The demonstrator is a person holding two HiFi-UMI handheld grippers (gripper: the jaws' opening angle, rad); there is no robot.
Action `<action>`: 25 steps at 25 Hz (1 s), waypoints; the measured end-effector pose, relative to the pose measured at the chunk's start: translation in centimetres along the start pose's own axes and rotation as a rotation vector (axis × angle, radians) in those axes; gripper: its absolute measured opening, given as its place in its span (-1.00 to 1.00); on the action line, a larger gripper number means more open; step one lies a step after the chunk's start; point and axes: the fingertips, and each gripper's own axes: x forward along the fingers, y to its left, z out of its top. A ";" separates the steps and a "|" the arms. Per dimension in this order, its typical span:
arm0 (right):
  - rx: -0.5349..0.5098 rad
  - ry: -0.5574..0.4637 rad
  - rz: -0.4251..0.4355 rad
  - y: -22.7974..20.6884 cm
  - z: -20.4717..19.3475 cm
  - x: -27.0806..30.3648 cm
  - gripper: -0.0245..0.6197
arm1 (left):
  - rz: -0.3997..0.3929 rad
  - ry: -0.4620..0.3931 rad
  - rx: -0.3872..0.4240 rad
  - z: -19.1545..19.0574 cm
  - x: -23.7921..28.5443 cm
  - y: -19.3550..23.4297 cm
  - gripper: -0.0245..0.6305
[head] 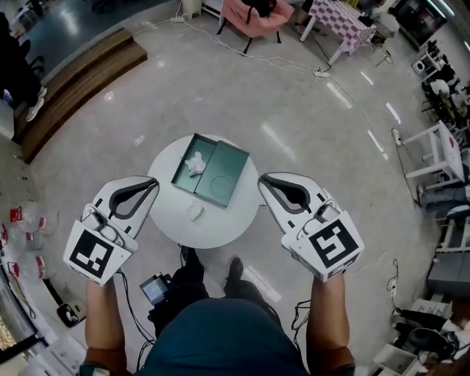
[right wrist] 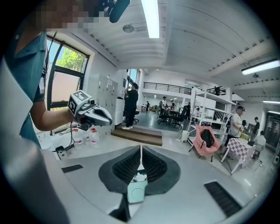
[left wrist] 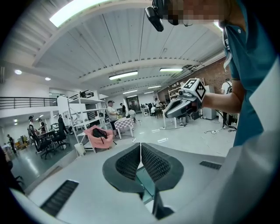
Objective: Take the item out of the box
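A green box [head: 220, 176] lies open on the round white table [head: 228, 228], its lid folded out to the right. A crumpled white item [head: 195, 163] rests in the box's left half. A small white piece [head: 194, 211] lies on the table in front of the box. My left gripper [head: 153, 182] hovers at the table's left edge, jaws shut and holding nothing. My right gripper [head: 263, 178] hovers at the right edge, also shut and holding nothing. In the right gripper view the box [right wrist: 136, 192] and the white item [right wrist: 140, 177] show below the closed fingertips [right wrist: 144, 153]. In the left gripper view the box [left wrist: 146, 181] shows under the jaws.
Cables run across the grey floor [head: 242, 88]. A pink chair [head: 253, 16] and a checkered table [head: 339, 20] stand far behind. A wooden platform [head: 81, 81] is at the left and white racks [head: 440, 154] at the right. A black device [head: 156, 288] lies by the person's feet.
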 end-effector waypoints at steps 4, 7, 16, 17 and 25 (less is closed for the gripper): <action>0.004 0.021 0.024 0.0 -0.6 2.3 -0.80 | 0.013 0.013 -0.017 -1.3 -0.2 1.4 -0.85; 0.007 0.036 0.044 0.2 -1.2 4.3 -0.80 | 0.022 0.022 -0.029 -2.7 -0.6 2.5 -0.85; 0.008 0.076 0.113 1.4 -2.8 10.9 -0.80 | 0.063 0.061 -0.083 -7.5 -2.6 6.0 -0.85; 0.008 0.083 0.120 1.6 -3.1 11.7 -0.80 | 0.068 0.065 -0.089 -8.1 -2.8 6.3 -0.85; 0.033 0.170 0.157 1.8 -6.2 16.1 -0.80 | 0.099 0.094 -0.130 -12.0 -3.5 7.9 -0.85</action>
